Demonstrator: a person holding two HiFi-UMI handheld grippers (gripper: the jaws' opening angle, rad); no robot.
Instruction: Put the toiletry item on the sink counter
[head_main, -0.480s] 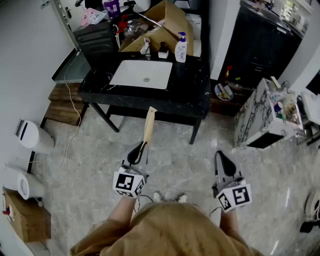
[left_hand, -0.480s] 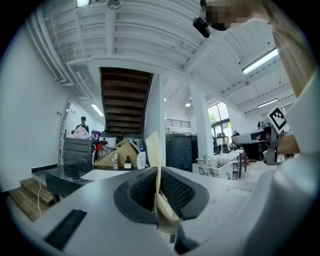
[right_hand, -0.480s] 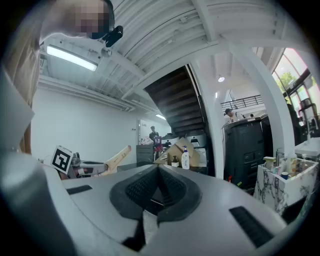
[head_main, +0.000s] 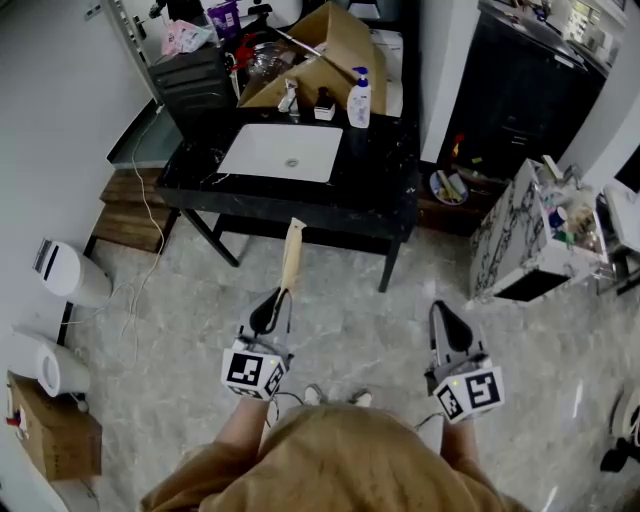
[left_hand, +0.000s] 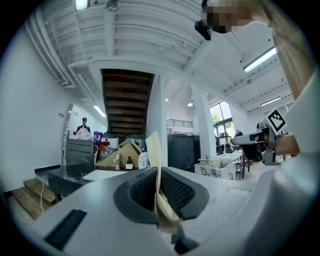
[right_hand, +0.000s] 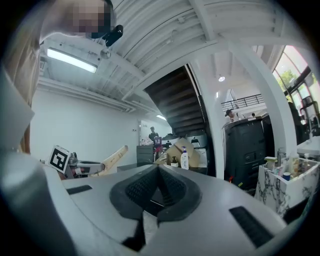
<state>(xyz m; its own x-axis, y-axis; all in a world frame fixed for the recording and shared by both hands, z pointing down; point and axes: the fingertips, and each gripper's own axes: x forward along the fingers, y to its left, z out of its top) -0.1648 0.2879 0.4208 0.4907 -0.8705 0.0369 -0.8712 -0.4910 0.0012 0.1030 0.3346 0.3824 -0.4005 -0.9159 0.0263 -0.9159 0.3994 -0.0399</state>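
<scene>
The left claw (head_main: 281, 296) is clamped on the flat beige toiletry item (head_main: 291, 252), well short of the black worktop (head_main: 385, 190); right claw (head_main: 438, 310) closed, empty. Best carry it level and set it beside the sink (head_main: 283, 152)

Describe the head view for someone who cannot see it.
Seen from above, the left gripper clamps a long flat beige paper packet pointing toward a black sink counter with a white basin; the right gripper is shut, empty.

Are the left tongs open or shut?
Shut: the left tongs squeeze the long flat tan packet, which sticks out from between them.
</scene>
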